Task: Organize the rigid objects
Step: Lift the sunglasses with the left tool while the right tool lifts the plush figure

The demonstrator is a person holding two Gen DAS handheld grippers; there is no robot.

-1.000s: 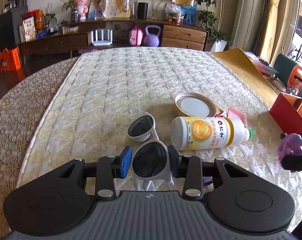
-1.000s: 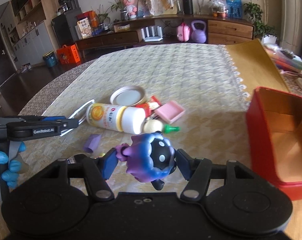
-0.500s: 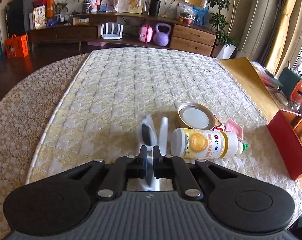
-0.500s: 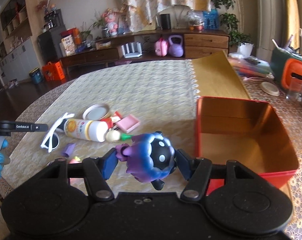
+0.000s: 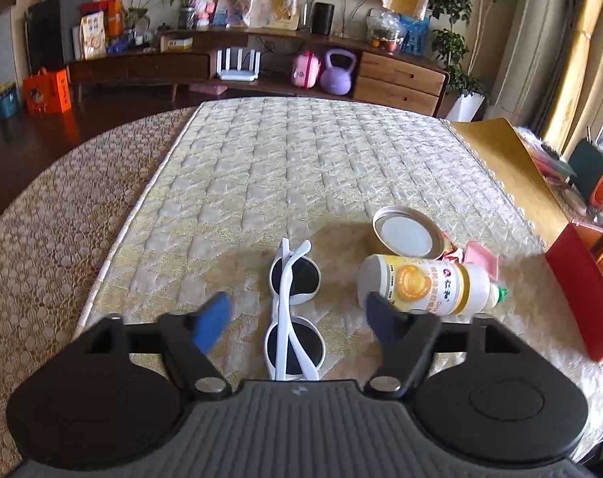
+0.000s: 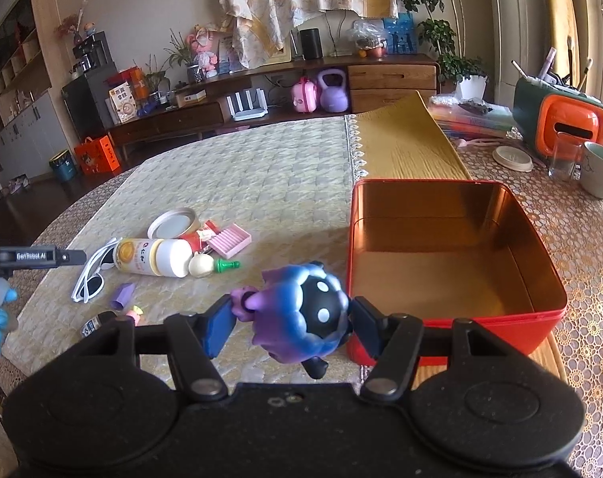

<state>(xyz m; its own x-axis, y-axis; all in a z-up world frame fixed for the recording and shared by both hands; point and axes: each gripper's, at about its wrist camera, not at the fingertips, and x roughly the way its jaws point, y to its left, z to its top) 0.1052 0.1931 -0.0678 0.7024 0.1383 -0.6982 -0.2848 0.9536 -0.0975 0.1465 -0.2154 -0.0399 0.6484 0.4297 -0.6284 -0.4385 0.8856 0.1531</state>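
White sunglasses [image 5: 294,344], folded, lie flat on the quilted mat between the fingers of my left gripper [image 5: 297,310]. Its jaws are opening and the pads stand clear of the frame on both sides. My right gripper [image 6: 293,314] is shut on a purple and blue toy figure [image 6: 301,310] and holds it above the mat, just left of the near corner of an open red tin box [image 6: 480,334]. The box shows nothing inside. In the right wrist view the sunglasses [image 6: 92,279] lie at the far left, under the left gripper's side.
A white and yellow bottle [image 5: 425,285] lies on its side right of the sunglasses, with a round lid [image 5: 407,233] and a pink tray [image 5: 478,257] behind it. A small purple piece [image 6: 122,294] lies nearby. A mug [image 6: 598,173] and an orange device [image 6: 560,123] stand beyond the box.
The left jaws closed flat on the sunglasses, then opened wide, leaving them folded on the mat. The right gripper carried the toy rightwards, up to the red box.
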